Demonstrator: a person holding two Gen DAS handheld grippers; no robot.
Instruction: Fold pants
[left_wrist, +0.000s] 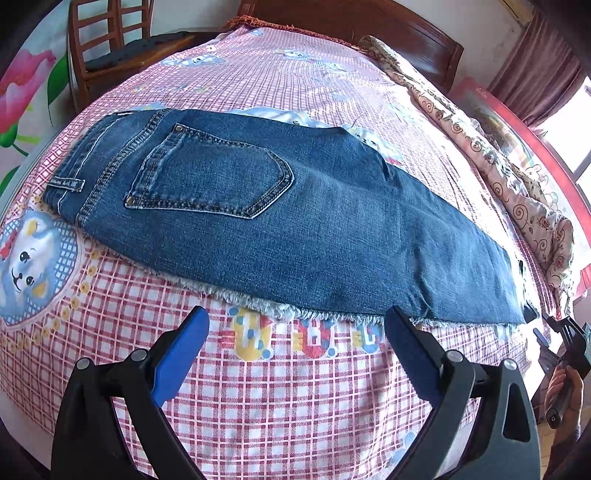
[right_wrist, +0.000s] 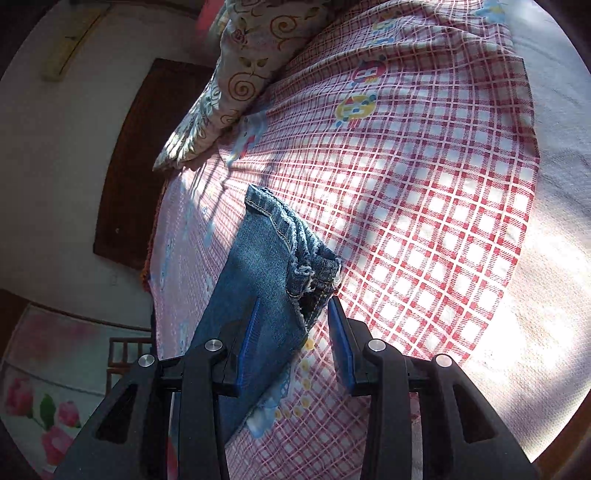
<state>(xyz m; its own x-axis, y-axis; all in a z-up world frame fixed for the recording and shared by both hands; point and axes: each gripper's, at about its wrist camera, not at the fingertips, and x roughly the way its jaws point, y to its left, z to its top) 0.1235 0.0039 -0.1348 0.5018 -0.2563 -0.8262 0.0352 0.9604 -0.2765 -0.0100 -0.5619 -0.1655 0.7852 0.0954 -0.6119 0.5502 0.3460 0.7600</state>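
Blue jeans (left_wrist: 295, 221) lie flat on the bed, folded lengthwise, back pocket up, waistband at the left and legs running to the right. A frayed edge runs along their near side. My left gripper (left_wrist: 295, 325) is open and empty, just short of that frayed edge. In the right wrist view the jeans' hem end (right_wrist: 273, 258) lies on the sheet. My right gripper (right_wrist: 293, 306) is open, its jaws on either side of the hem's near corner, not closed on it. The right gripper also shows at the far right of the left wrist view (left_wrist: 565, 343).
The bed carries a pink and red checked sheet (left_wrist: 258, 406) with cartoon prints. A floral quilt (left_wrist: 517, 177) is bunched along the far right side. A wooden chair (left_wrist: 110, 44) stands at the back left, a wooden headboard (left_wrist: 369, 26) behind.
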